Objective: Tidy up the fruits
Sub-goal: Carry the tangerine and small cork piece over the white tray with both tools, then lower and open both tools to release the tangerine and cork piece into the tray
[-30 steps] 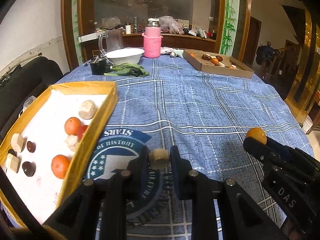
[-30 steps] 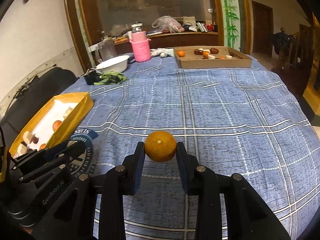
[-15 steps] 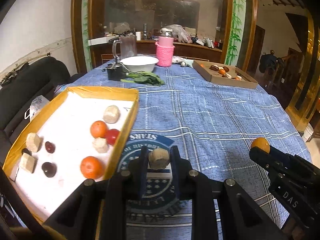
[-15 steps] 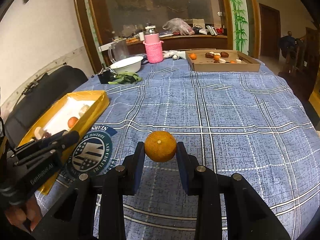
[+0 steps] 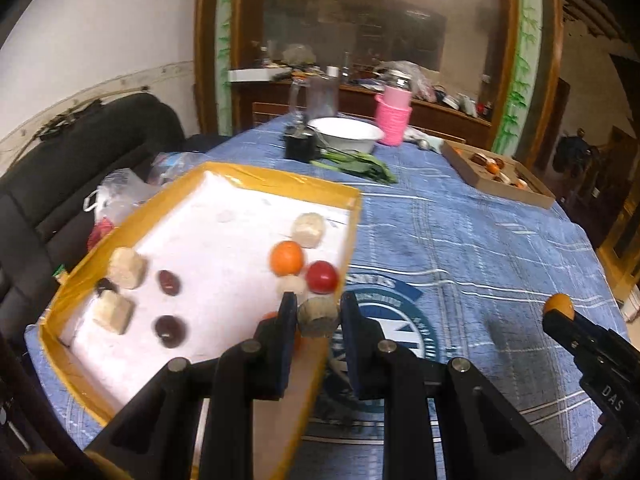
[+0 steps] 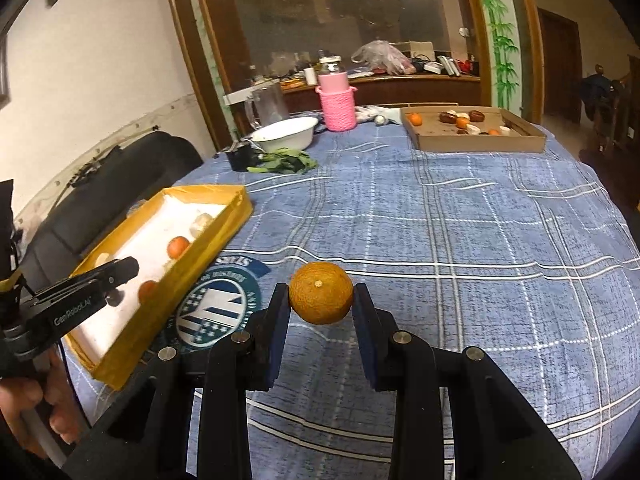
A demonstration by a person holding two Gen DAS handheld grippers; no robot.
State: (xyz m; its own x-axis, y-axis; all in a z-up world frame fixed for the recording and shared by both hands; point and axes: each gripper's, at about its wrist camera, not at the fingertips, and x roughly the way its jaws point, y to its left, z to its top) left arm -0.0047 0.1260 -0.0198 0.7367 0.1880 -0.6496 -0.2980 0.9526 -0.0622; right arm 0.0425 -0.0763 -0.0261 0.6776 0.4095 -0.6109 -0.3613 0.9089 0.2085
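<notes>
- The left black two-finger gripper (image 5: 318, 314) pinches a small tan, cork-like round piece (image 5: 317, 315), held above the near right wall of the shallow yellow-rimmed box with a white floor (image 5: 224, 172).
- In that box lie an orange mandarin (image 5: 286, 257) with a red round fruit (image 5: 321, 277) at its 4 o'clock, almost touching, a pale beige lump (image 5: 308, 230) at its 1 o'clock, and two dark red fruits further left.
- The right black two-finger gripper (image 6: 321, 299) squeezes a rough-skinned orange mandarin (image 6: 321, 298) (stem end toward the lens) above the blue plaid tablecloth (image 6: 460, 220).
- A brown cardboard tray (image 6: 480, 142) with more fruit sits at 1 o'clock, far across the table.
</notes>
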